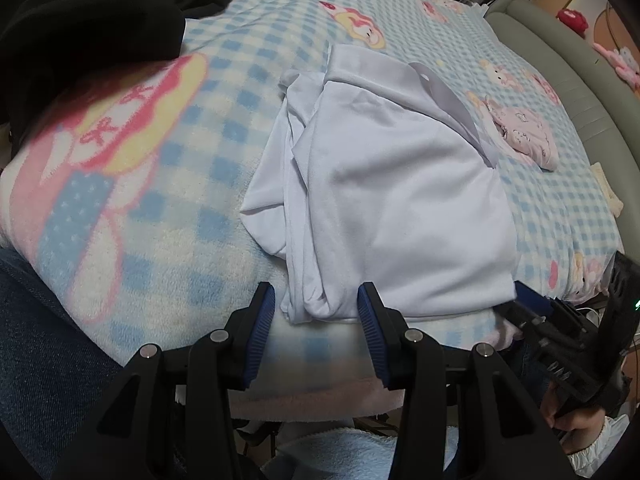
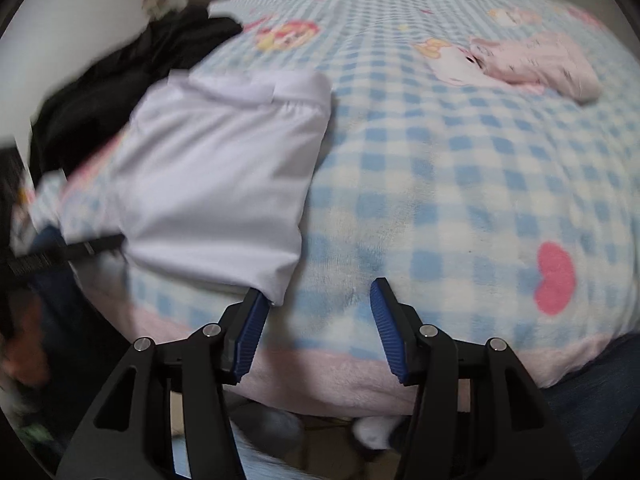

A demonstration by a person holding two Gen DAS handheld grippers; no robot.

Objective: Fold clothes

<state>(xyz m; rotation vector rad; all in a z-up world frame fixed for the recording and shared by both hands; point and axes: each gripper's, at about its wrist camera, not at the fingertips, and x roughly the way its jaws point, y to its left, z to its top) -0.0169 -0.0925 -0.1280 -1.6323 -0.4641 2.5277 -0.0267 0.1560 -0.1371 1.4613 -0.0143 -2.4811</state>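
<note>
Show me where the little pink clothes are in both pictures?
Left wrist view: the pink clothes lie on the right side, just past the right edge of the white garment.
Right wrist view: the pink clothes lie near the top right, far from the white garment on the left.
Shared landmark: the blue checked blanket under both.

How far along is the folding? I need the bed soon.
Done: the white garment lies folded into a rough rectangle on the checked fleece blanket. In hand: nothing; the left gripper and right gripper are open at its near edge. Left: the small pink garment and black clothes.
</note>
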